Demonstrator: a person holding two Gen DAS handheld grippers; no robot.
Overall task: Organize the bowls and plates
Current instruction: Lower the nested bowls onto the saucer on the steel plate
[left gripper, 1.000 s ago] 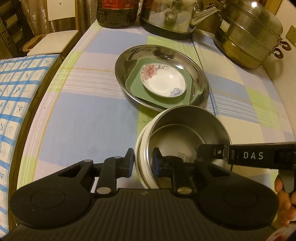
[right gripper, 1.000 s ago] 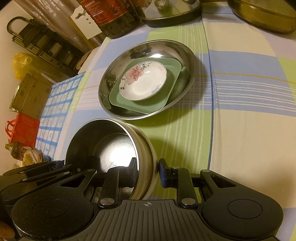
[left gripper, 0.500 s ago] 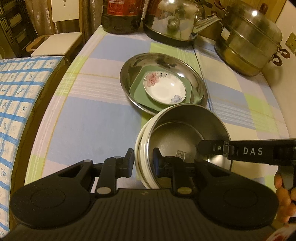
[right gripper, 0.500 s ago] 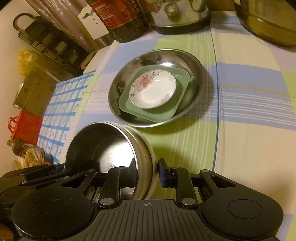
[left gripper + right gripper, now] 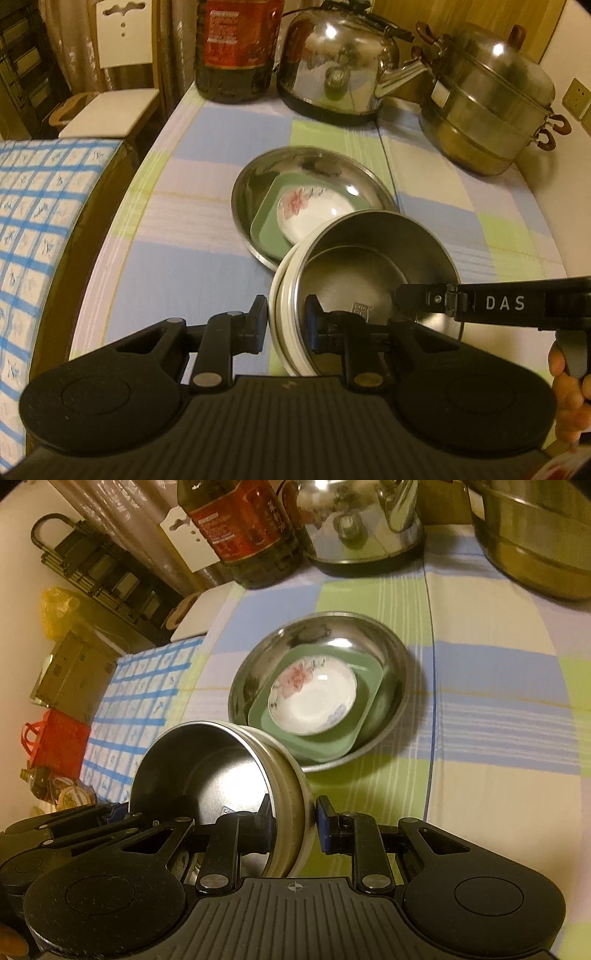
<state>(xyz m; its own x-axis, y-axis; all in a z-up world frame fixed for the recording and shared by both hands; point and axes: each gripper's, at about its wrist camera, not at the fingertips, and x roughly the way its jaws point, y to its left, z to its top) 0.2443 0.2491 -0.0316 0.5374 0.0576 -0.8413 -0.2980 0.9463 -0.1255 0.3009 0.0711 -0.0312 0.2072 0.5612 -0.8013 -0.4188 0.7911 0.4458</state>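
A steel bowl (image 5: pixel 373 258) nested in a white bowl (image 5: pixel 282 295) is held in the air by both grippers. My left gripper (image 5: pixel 286 323) is shut on their left rim; my right gripper (image 5: pixel 293 821) is shut on the opposite rim (image 5: pixel 291 794). The right gripper also shows in the left wrist view (image 5: pixel 402 295). Beyond them a large steel basin (image 5: pixel 258 184) on the table holds a green square plate (image 5: pixel 266 225) with a white floral dish (image 5: pixel 306 210) on it. The bowls overlap the basin's near edge in the left wrist view.
At the table's back stand a dark oil bottle (image 5: pixel 236 48), a steel kettle (image 5: pixel 340 62) and a steel steamer pot (image 5: pixel 491 103). A checked blue cloth (image 5: pixel 33 206) covers a surface left of the table. A white chair (image 5: pixel 107 107) stands behind it.
Both grippers have lifted the nested bowls higher and carried them toward the basin. The bowls now overlap its near edge, and more of the back of the table shows.
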